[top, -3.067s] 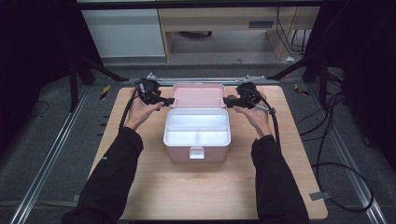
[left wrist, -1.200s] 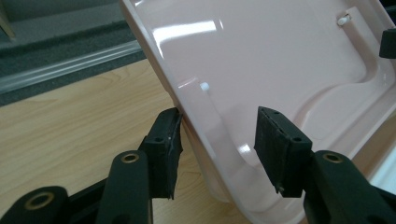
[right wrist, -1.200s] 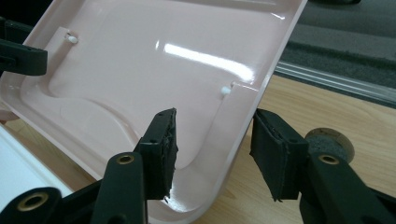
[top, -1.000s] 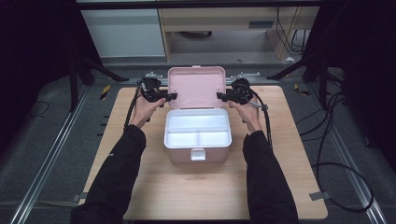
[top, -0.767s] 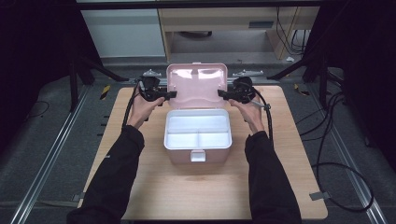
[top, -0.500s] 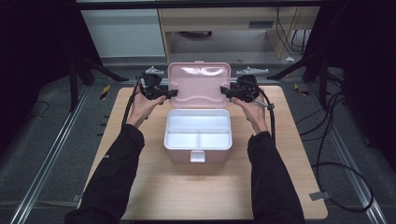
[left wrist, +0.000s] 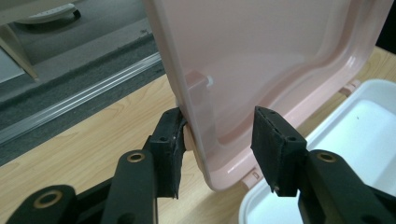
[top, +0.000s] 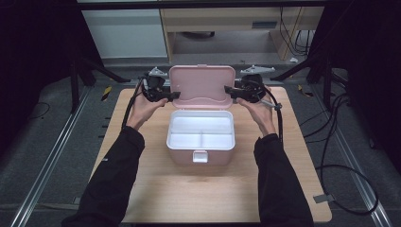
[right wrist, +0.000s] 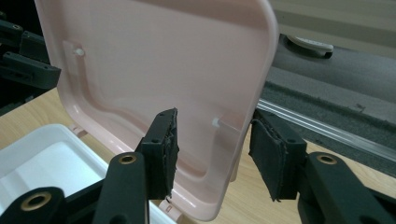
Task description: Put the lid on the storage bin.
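Wooden table [top: 156, 189]: light board, with the pink storage box [top: 201, 153] on it near the middle. All places below are given relative to that box.

Box: pink base with a white divided insert tray [top: 201, 132] seated in its top and a white latch tab [top: 200, 156] on the near face. Judged a light, rigid moulded-plastic item; smooth walls, likely slippery under hard pads.

Lid [top: 202, 85]: pink, hinged along the far edge of the box, stood roughly upright above that hinge, inner face toward the person. Thin shell, judged stiff enough but likely to flex or strain the hinge if pushed from one side alone. Best hold is on its two short side edges, low down and evenly, as both grippers were set.

Left gripper [left wrist: 217, 140]: at the lid's left edge, jaws about half open and straddling the rim. In the left gripper view the outer pad [left wrist: 170, 140] touched the lid's outer face; the inner pad stood clear, so a loose bracket, not a clamp.

Right gripper [right wrist: 212, 149]: at the lid's right edge, jaws likewise half open astride the rim. Inner pad [right wrist: 163, 144] lay close to the inner face; contact could not be confirmed. Outer pad stood apart.
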The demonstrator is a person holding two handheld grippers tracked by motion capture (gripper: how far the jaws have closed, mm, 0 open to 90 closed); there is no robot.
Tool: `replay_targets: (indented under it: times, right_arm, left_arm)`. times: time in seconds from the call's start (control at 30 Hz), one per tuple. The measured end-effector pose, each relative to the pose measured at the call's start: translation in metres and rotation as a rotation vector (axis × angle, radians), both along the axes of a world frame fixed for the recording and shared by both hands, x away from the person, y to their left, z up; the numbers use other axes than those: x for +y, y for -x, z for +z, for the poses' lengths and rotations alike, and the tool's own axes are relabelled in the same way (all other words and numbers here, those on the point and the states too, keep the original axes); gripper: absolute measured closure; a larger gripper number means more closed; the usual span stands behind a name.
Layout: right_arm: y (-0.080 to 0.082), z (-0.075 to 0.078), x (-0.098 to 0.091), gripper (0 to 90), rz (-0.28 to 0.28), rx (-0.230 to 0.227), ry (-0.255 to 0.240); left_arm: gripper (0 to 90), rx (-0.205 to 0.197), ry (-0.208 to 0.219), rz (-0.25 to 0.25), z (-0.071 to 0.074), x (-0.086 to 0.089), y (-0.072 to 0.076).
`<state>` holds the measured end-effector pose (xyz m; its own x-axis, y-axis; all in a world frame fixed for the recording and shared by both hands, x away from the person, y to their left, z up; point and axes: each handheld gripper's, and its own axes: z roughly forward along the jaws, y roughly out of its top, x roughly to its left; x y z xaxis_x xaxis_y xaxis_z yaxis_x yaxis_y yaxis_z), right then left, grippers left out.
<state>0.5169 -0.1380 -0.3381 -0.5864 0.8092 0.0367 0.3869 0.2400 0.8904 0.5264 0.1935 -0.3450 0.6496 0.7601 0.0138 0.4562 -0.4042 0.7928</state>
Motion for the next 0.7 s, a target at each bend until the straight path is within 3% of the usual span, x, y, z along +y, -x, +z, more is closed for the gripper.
replay_targets:
  times: [0.1,0.27,0.37,0.6,0.7]
  right_arm:
    - [0.008,0.002,0.004,51.6,0.003,-0.017,0.025]
    - [0.019,0.003,0.005,51.7,0.014,-0.025,0.045]
    - [0.031,0.006,0.009,51.3,0.023,-0.032,0.09]
    - [0.049,0.005,0.006,52.3,0.049,-0.036,0.099]
    - [0.06,0.003,0.004,56.8,0.062,-0.044,0.116]
  left_arm:
    - [54.0,-0.013,-0.026,-0.01,0.003,0.001,0.008]
    - [54.5,-0.025,-0.007,-0.022,0.002,0.005,0.018]
    - [54.8,-0.037,-0.021,-0.038,0.004,0.008,0.031]
    - [58.0,-0.048,-0.02,-0.062,0.004,0.011,0.047]
    - [61.3,-0.046,-0.027,-0.078,0.002,0.014,0.056]
